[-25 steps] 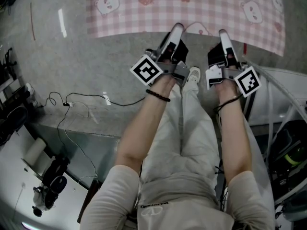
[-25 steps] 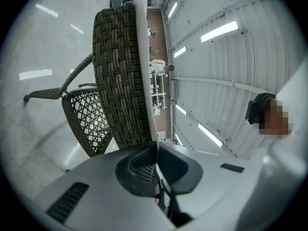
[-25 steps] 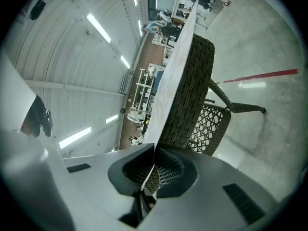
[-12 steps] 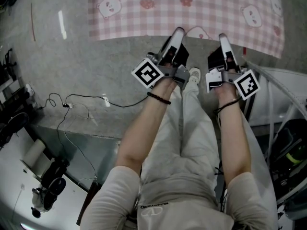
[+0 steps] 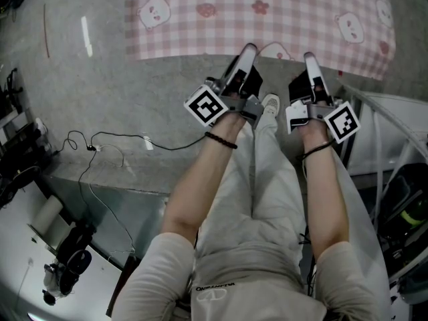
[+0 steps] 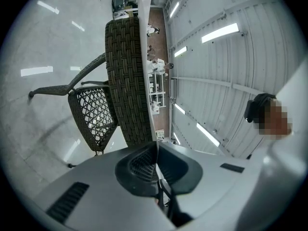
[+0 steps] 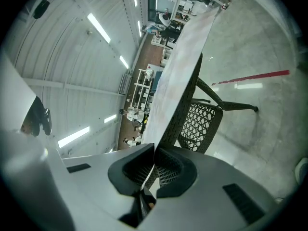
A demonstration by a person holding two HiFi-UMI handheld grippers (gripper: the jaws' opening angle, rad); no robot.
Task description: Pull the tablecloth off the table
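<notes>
Grey speckled floor (image 5: 87,79) fills most of my head view, and the pink checked tablecloth (image 5: 267,19) with its bear prints lies across 12 o'clock, its near hem curving toward me. Both claws meet that hem side by side: the left gripper (image 5: 247,51) comes in at about 11 o'clock of my knees and the right gripper (image 5: 309,60) at about 1 o'clock, each angled up to the cloth edge with its marker cube nearest me. From the left gripper view I read the jaws pressed tight together on the cloth, which shows only edge-on as a thin pale line running from the pinch up toward 12 o'clock. It lies flush along the dark wicker table (image 6: 126,81), whose woven rim stands as a tall band, and a lattice chair (image 6: 91,117) sits at 9 o'clock of that rim. The right gripper view shows its jaws likewise clamped on the cloth, but here the fabric rises as a broad pale strip toward 1 o'clock. A red line (image 7: 250,77) crosses the floor at 3 o'clock there. Back on the head view, a thin black cable (image 5: 114,142) trails over the floor at 9 o'clock, and a white shoe (image 5: 269,103) pokes out between the two claws.
</notes>
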